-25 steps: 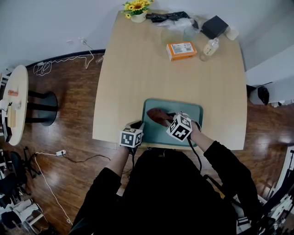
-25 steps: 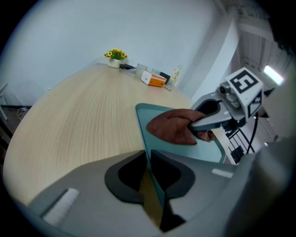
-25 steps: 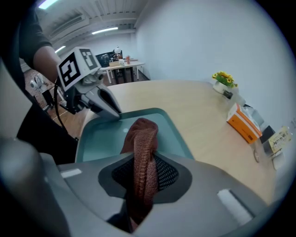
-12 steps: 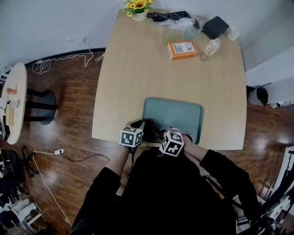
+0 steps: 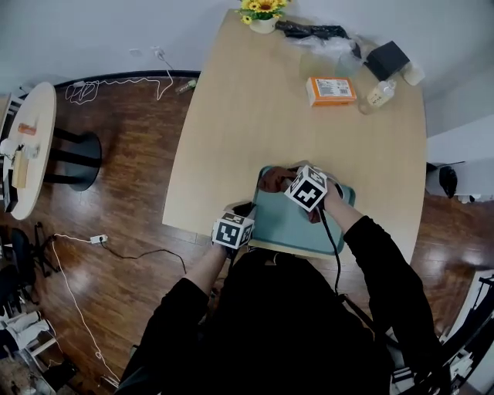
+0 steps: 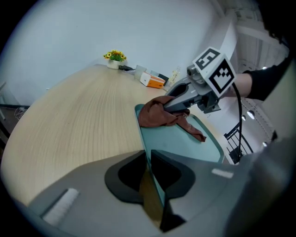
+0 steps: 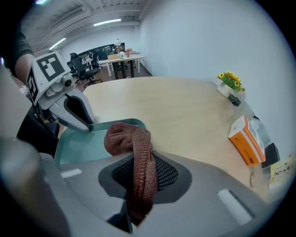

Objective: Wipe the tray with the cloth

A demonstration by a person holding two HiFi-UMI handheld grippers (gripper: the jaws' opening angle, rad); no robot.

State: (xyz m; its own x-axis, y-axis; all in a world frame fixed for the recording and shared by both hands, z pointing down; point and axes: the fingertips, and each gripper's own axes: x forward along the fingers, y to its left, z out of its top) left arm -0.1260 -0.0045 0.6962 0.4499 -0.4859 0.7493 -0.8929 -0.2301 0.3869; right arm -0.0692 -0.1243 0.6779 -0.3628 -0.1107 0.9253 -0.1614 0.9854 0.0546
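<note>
A teal tray (image 5: 297, 228) lies at the near edge of the wooden table. My left gripper (image 5: 247, 211) is shut on the tray's near left rim; in the left gripper view the rim (image 6: 144, 139) runs straight between the closed jaws. My right gripper (image 5: 282, 180) is shut on a brown cloth (image 5: 270, 180), which rests bunched on the tray's far left corner. In the right gripper view the cloth (image 7: 124, 137) hangs out between the jaws over the tray (image 7: 79, 141). The left gripper view shows the right gripper (image 6: 178, 103) pressing the cloth (image 6: 155, 116) down.
At the table's far end stand a flower pot (image 5: 263, 15), an orange box (image 5: 330, 90), a small bottle (image 5: 379, 95), a black box (image 5: 386, 59) and dark items (image 5: 312, 31). A round side table (image 5: 27, 146) and cables lie on the floor to the left.
The right gripper pulled the cloth from the tray's middle to its near edge, then pushed it out to the far left corner. The left gripper has stayed on the rim.
</note>
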